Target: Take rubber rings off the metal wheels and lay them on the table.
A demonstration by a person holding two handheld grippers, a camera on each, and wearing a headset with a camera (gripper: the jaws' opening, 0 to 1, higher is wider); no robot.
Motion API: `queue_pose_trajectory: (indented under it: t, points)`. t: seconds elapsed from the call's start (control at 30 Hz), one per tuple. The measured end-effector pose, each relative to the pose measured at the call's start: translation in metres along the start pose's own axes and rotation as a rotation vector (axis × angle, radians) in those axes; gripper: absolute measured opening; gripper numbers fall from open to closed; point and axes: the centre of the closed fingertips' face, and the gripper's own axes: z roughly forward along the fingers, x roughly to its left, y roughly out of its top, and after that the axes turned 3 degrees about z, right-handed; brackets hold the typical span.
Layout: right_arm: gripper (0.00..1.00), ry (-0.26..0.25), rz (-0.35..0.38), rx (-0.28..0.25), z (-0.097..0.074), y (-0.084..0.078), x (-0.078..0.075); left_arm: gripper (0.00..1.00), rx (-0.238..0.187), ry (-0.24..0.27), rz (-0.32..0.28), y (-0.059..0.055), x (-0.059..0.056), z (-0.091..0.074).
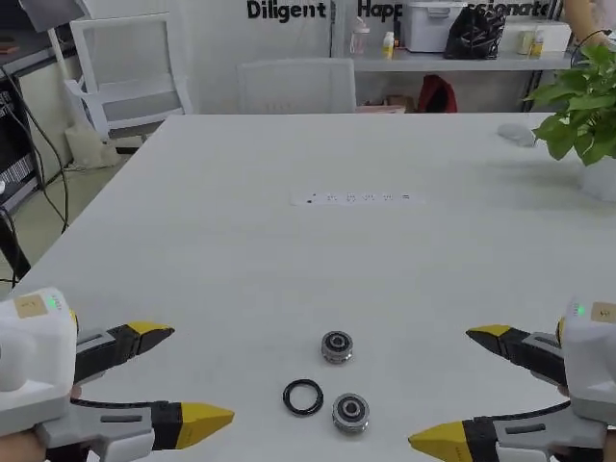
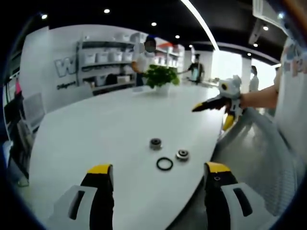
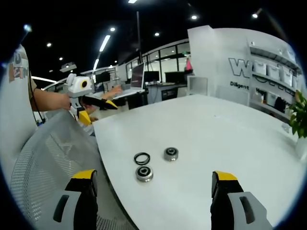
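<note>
- Holding wide open, the left gripper (image 1: pixel 197 375) has its yellow-tipped jaws spread with nothing between them; it hovers at the near left edge of the table (image 1: pixel 289 250).
- Right gripper (image 1: pixel 443 387): jaws equally wide, gripping nothing, at the near right edge. The two grippers point inward toward each other, well apart.
- Rubber ring (image 1: pixel 286 397): black, thin, a plain closed loop. It lies flat on the tabletop between the two grippers with its opening facing straight up. Being round, it has no long axis.
- Near wheel (image 1: pixel 350 412): just beside the ring on its right, a sliver of table between them. It lies on its side, bore upward. Silver metal with a dark band around the hub.
- Far wheel (image 1: pixel 337 346): just beyond the other two, apart from both, also flat with its bore up. Grey metal with a dark centre.
- Cannot tell whether either wheel carries a ring.
- Further out: a socket strip (image 1: pixel 356 197) set in mid-table and a potted plant (image 1: pixel 577 106) at the far right.
</note>
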Motion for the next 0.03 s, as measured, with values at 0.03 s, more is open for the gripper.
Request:
queue_pose_trajectory:
  t: [0.03]
  points:
    - [0.99,-0.003,0.005,-0.001,-0.0002,-0.0002,-0.0004,0.78,0.000,0.000,-0.002,-0.0004,0.0000,-0.0002]
